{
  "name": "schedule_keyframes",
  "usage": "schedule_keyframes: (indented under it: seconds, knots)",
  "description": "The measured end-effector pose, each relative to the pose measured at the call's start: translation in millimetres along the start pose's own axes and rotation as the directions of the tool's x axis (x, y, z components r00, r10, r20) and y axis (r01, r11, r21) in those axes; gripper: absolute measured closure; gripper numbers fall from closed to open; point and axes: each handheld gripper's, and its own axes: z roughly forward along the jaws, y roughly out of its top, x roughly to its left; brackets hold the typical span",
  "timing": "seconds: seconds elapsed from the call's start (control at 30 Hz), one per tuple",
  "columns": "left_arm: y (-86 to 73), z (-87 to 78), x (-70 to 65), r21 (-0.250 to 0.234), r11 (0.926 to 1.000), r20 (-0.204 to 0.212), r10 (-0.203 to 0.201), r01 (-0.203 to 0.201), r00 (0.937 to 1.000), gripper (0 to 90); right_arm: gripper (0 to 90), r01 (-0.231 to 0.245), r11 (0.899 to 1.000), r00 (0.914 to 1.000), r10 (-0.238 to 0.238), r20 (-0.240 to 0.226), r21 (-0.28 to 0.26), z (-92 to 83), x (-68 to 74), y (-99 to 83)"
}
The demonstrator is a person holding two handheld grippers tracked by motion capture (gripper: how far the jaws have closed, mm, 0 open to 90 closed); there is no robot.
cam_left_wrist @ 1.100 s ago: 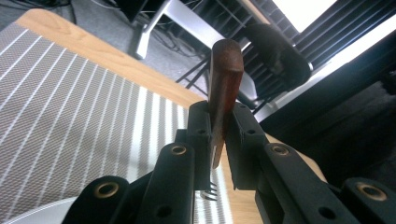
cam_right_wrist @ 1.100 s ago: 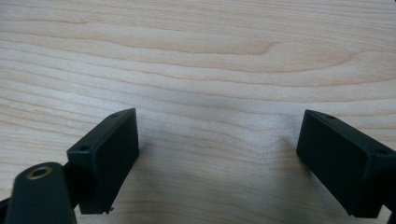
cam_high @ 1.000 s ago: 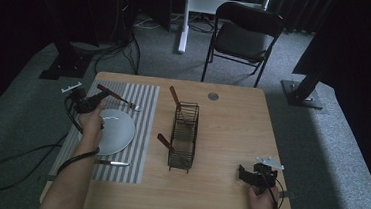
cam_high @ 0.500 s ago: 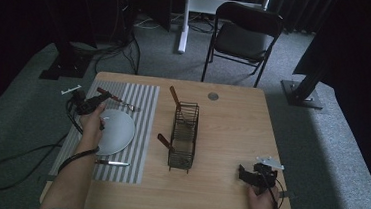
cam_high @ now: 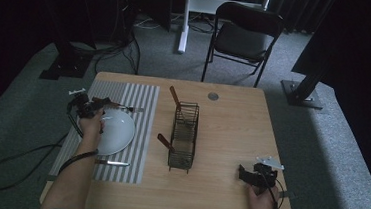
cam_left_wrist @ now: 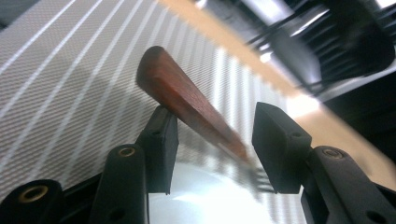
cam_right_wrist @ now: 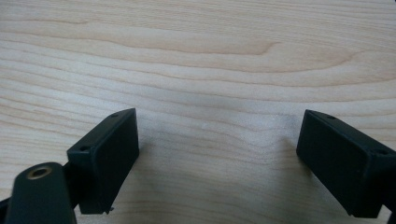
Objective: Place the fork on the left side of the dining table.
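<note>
Right hand-held gripper (cam_high: 246, 173), jaws wide apart, rests on the bare worktop (cam_high: 231, 133); left hand-held gripper (cam_left_wrist: 212, 140), jaws just opened, loosely straddles the fork (cam_left_wrist: 187, 100) lying on the striped mat (cam_high: 139, 98) just beyond the plate (cam_high: 121, 129)

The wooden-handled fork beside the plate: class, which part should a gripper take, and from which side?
Grip the fork by its brown wooden handle, the thickest part, approaching from above with a jaw on each long side. It lies flat on the striped mat, and the left gripper already straddles it, jaws just opened.
</note>
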Motion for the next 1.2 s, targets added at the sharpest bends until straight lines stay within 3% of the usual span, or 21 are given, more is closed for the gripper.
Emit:
schedule_keyframes:
  seconds: [0.1, 0.23, 0.3, 0.5, 0.6, 0.8, 0.87, 0.93, 1.07, 1.13, 1.2]
  knots:
    - [-0.9, 4.8, 0.4, 0.036, 0.9988, -0.044, 0.035, -0.033, 0.9984, 43.5, 12.6, 0.0, 1.0, 1.0, 0.0, 0.0, 0.0, 0.0, 0.0, 0.0]
    - [-0.5, 7.8, 1.5, 0.047, 0.9977, -0.063, 0.052, -0.049, 0.9966, 43.4, 12.6, 0.0, 1.0, 1.0, 0.0, 0.0, 0.0, 0.0, 0.0, 0.0]
    - [-0.6, 9.5, 2.2, 0.049, 0.9969, -0.073, 0.065, -0.061, 0.9953, 37.8, 12.6, -0.001, 1.0, 1.0, 0.001, 0.0, 0.0, 0.0, 0.0, 0.0]
    - [-1.5, 11.9, 1.3, 0.068, 0.9933, -0.139, 0.102, -0.094, 0.985, 37.7, 12.6, 0.0, 1.0, 1.0, 0.0, 0.0, 0.0, 0.0, 0.0, 0.0]
    - [-1.4, 10.3, 0.9, 0.071, 0.9926, -0.144, 0.108, -0.099, 0.9837, 37.7, 12.6, 0.0, 1.0, 1.0, 0.0, 0.0, 0.0, 0.0, 0.0, 0.0]
    - [-2.0, 6.3, -2.7, 0.087, 0.98, -0.178, 0.192, -0.179, 0.9651, 37.7, 12.6, 0.0, 1.0, 1.0, 0.0, 0.0, 0.0, 0.0, 0.0, 0.0]
    - [-4.5, 4.8, -4.1, 0.096, 0.972, -0.194, 0.23, -0.214, 0.9537, 35.9, 12.6, 0.0, 1.0, 1.0, 0.0, 0.0, 0.0, 0.0, 0.0, 0.0]
    - [-6.9, 4.5, -4.9, 0.087, 0.9724, -0.197, 0.23, -0.217, 0.9532, 30.3, 12.6, 0.0, 1.0, 1.0, 0.0, 0.0, 0.0, 0.0, 0.0, 0.0]
    - [-9.3, 1.3, -8.7, 0.079, 0.9732, -0.217, 0.228, -0.216, 0.949, 30.3, 12.6, 0.001, 1.0, 1.0, -0.001, 0.0, 0.0, 0.0, -0.1, 0.0]
    - [-10.1, -1.4, -11.8, 0.076, 0.9719, -0.201, 0.234, -0.223, 0.9512, 28.9, 12.6, 0.001, 1.0, 1.0, -0.001, 0.0, 0.0, 0.0, -0.1, 0.0]
    - [-10.9, -4.1, -14.6, 0.078, 0.9649, -0.201, 0.262, -0.251, 0.944, 28.9, 12.6, 0.0, 1.0, 1.0, 0.0, 0.0, 0.0, 0.0, -0.1, 0.1]
